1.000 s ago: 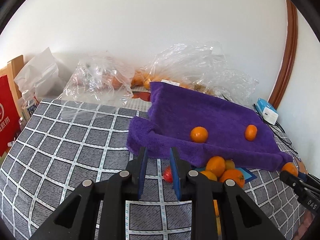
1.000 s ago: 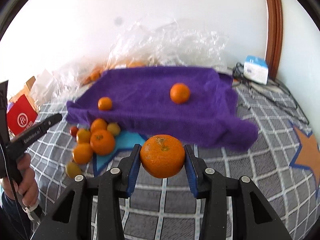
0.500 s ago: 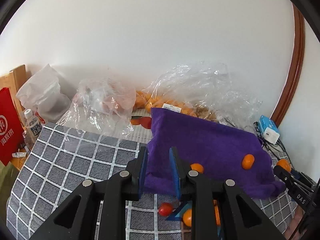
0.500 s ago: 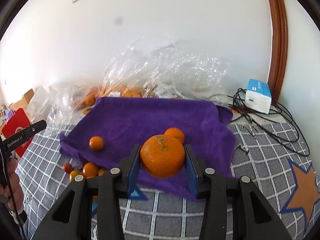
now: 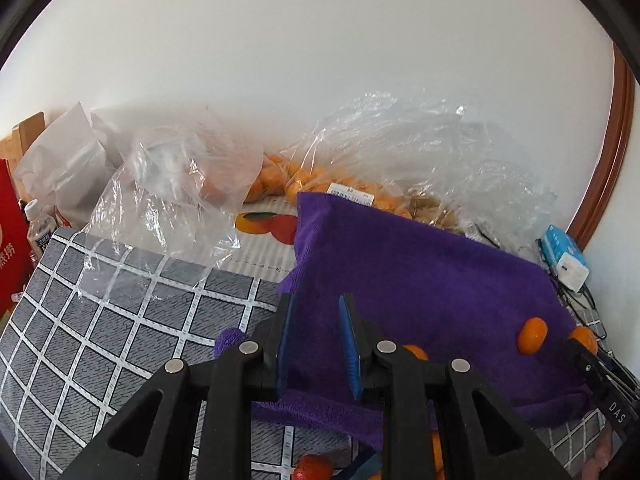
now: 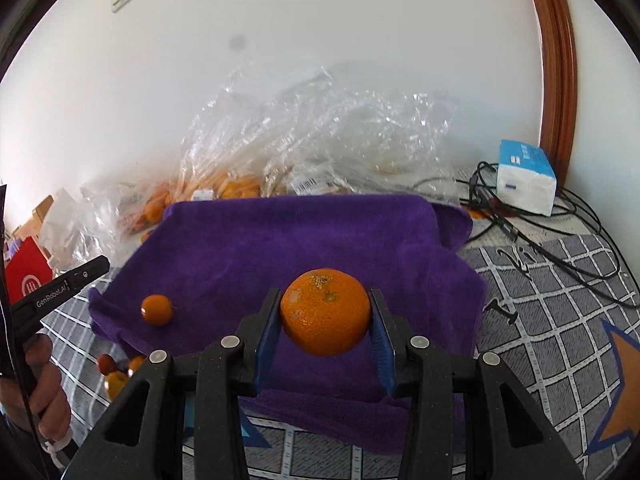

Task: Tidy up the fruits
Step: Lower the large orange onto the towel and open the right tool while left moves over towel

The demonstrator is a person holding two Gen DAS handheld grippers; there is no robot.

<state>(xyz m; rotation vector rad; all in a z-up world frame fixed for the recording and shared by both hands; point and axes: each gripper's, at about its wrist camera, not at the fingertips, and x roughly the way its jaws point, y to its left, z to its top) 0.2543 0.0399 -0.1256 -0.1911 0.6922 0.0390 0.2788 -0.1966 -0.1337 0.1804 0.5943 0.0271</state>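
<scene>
Right gripper (image 6: 325, 330): clamped on an orange (image 6: 324, 311), held above purple towel (image 6: 280, 240). Left gripper (image 5: 317, 344): fingers parted, holding nothing, over towel's edge. Small orange (image 6: 157, 310): lying on the towel.

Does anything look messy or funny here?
Yes. The purple towel lies rumpled and crooked, its near edge bunched. A few small fruits sit loose on the checked mat beside it, while the right gripper holds a big orange.

Small orange (image 6: 157, 309) on towel (image 6: 320, 236); bags (image 6: 320, 148) behind, box (image 6: 527, 182) right
</scene>
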